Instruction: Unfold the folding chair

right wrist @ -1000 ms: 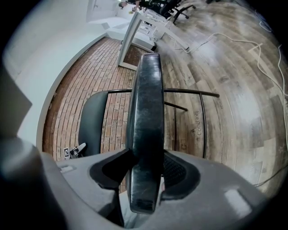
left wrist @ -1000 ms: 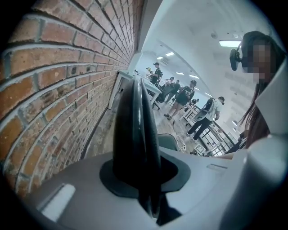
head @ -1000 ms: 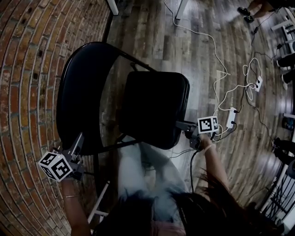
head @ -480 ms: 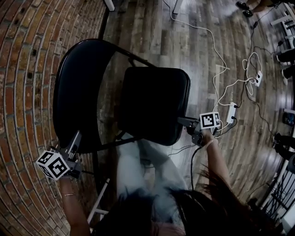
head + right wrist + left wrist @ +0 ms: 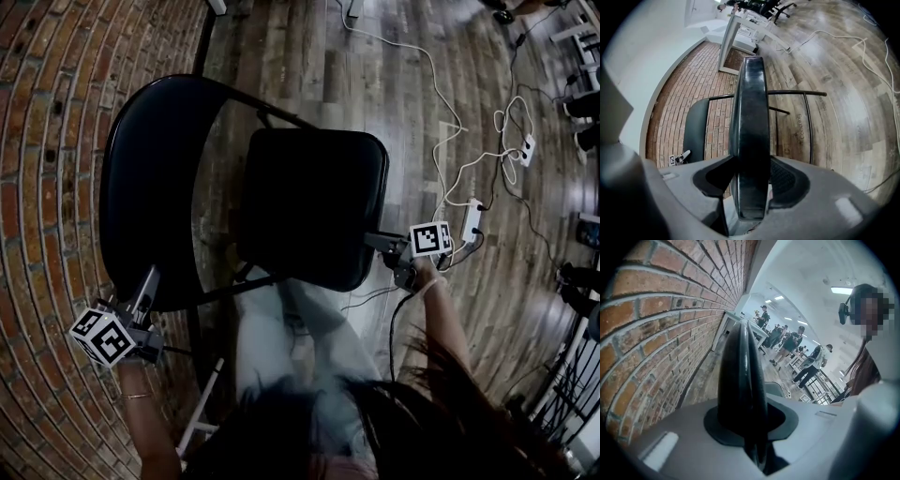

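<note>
A black folding chair stands by the brick wall, with its curved backrest (image 5: 141, 187) at the left and its padded seat (image 5: 314, 206) in the middle. My left gripper (image 5: 148, 283) is shut on the backrest's lower rim; in the left gripper view the backrest's edge (image 5: 740, 371) rises from between the jaws (image 5: 747, 430). My right gripper (image 5: 371, 243) is shut on the seat's right edge. In the right gripper view the thick seat (image 5: 750, 122) fills the jaws (image 5: 749, 187), and the backrest (image 5: 696, 129) and the chair's frame tube (image 5: 797, 93) show beyond.
The brick wall (image 5: 47, 141) runs along the left. A white power strip (image 5: 469, 225) and loose white cables (image 5: 441, 103) lie on the wooden floor right of the seat. The person's legs (image 5: 300, 347) are below the seat. Several people (image 5: 787, 341) stand far off.
The right gripper has sunk a little with the seat's edge, and the seat lies slightly flatter. The left gripper has stayed on the backrest.
</note>
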`<state>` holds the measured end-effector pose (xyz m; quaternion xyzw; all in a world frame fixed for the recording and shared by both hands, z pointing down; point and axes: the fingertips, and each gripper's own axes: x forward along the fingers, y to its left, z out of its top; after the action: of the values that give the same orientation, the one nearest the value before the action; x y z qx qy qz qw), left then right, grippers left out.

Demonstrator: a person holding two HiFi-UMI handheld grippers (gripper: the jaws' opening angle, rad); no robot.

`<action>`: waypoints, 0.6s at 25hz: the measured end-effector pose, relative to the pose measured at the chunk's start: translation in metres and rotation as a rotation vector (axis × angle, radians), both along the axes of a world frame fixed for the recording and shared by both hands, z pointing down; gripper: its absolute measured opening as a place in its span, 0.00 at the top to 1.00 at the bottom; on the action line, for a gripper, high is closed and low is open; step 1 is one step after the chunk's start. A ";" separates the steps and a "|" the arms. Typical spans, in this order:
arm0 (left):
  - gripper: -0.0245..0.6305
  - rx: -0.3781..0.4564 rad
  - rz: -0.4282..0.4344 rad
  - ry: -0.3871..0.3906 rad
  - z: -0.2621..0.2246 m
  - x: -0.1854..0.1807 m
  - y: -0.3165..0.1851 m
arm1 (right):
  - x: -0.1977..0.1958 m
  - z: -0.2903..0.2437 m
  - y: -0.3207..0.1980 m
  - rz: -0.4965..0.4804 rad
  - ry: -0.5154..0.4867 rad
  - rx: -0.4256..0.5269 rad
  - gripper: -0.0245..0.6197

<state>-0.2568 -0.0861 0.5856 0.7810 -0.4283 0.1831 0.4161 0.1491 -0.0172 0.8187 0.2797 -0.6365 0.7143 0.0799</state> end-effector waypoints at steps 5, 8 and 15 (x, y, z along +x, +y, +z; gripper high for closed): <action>0.87 -0.005 0.000 0.010 0.005 -0.002 -0.002 | -0.001 0.002 -0.002 0.012 -0.034 0.028 0.63; 0.87 -0.008 -0.002 0.016 0.008 -0.003 -0.003 | 0.000 0.005 -0.002 0.014 -0.038 0.032 0.63; 0.87 -0.008 -0.001 0.023 0.010 0.000 -0.002 | 0.003 0.006 -0.002 0.018 -0.054 0.032 0.62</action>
<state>-0.2572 -0.0885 0.5954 0.7812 -0.4232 0.1755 0.4241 0.1518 -0.0189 0.8243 0.2673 -0.6471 0.7121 0.0515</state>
